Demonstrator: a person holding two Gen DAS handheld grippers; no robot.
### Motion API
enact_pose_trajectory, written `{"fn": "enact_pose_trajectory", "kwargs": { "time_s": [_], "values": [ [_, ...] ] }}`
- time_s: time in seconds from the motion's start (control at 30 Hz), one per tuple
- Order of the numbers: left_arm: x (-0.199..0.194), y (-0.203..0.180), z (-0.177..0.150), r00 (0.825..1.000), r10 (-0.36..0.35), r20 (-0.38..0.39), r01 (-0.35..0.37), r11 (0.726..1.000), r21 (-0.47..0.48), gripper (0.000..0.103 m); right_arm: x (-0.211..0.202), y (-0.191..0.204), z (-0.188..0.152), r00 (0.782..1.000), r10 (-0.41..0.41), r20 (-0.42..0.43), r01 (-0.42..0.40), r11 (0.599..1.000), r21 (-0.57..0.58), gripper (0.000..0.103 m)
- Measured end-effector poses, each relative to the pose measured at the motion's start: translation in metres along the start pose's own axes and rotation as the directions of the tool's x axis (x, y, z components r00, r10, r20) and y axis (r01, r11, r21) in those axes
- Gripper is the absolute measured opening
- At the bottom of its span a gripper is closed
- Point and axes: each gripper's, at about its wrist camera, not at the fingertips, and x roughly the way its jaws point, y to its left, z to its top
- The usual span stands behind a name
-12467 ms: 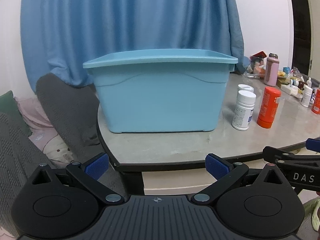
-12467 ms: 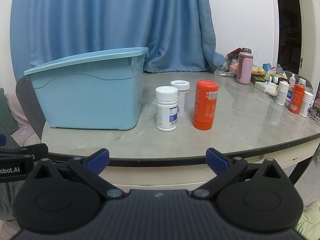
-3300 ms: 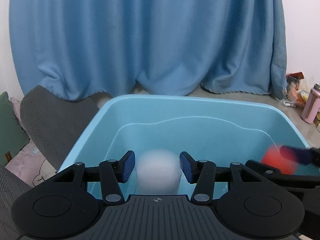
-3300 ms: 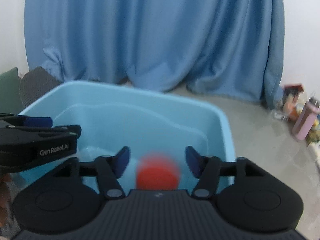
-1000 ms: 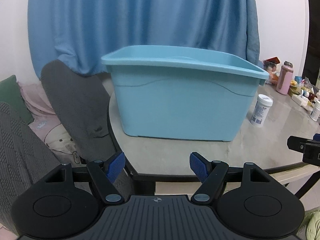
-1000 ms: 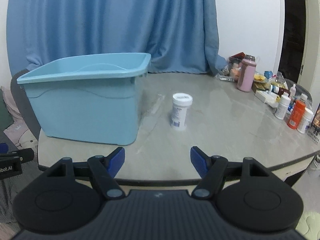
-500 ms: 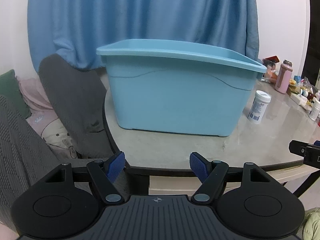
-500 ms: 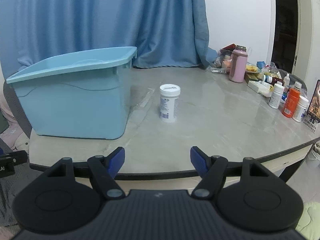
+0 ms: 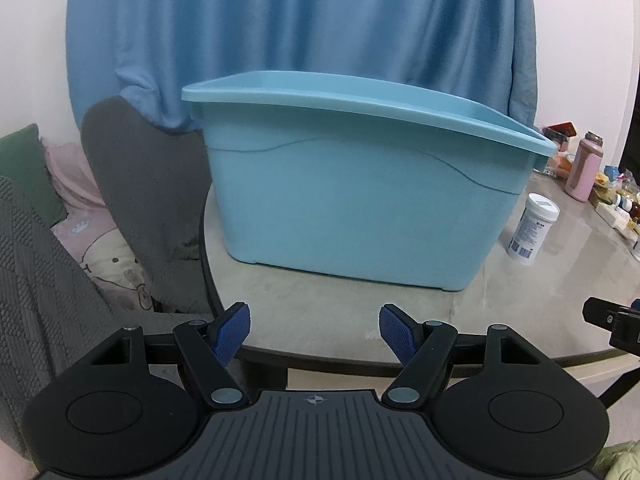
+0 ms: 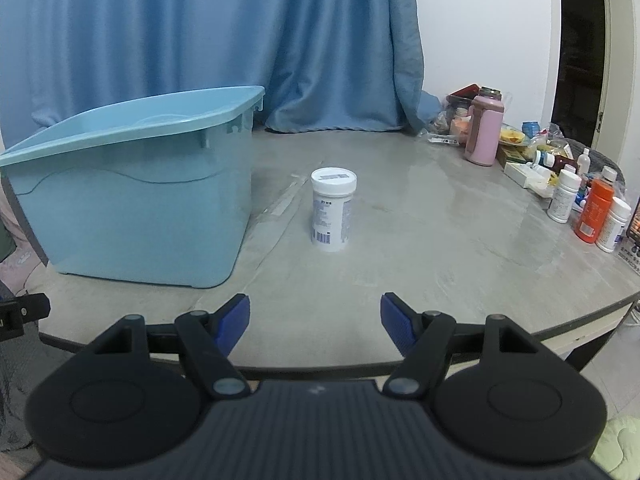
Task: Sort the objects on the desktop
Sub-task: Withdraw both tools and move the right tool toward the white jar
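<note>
1. On the grey table (image 10: 400,240), a white bottle (image 10: 333,209) stands upright just right of the blue bin (image 10: 132,196), apart from its wall; the bin's inside is hidden from both views.
2. Facing that bottle, the right gripper (image 10: 314,316) hangs at the near table edge, its jaws spread wide and holding nothing.
3. Judging by the task, a good pickup would centre the pads on the bottle's label, below the cap, and close squarely so the bottle does not tip.
4. Left of it, the left gripper (image 9: 315,328) faces the bin's near wall, jaws equally wide and empty.
5. Far right, a pink flask (image 10: 484,132) and small bottles (image 10: 592,212) crowd the table; best kept clear of.
</note>
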Motion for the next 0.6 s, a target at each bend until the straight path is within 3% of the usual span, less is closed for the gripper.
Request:
{"fn": "enact_pose_trajectory", "kwargs": {
  "time_s": [0.6],
  "values": [
    [0.034, -0.012, 0.014, 1.0, 0.025, 0.001, -0.025, 1.0, -0.012, 0.074, 0.061, -0.01, 0.023, 1.0, 0.021, -0.021, -0.021, 1.0, -0.006, 0.072]
  ]
}}
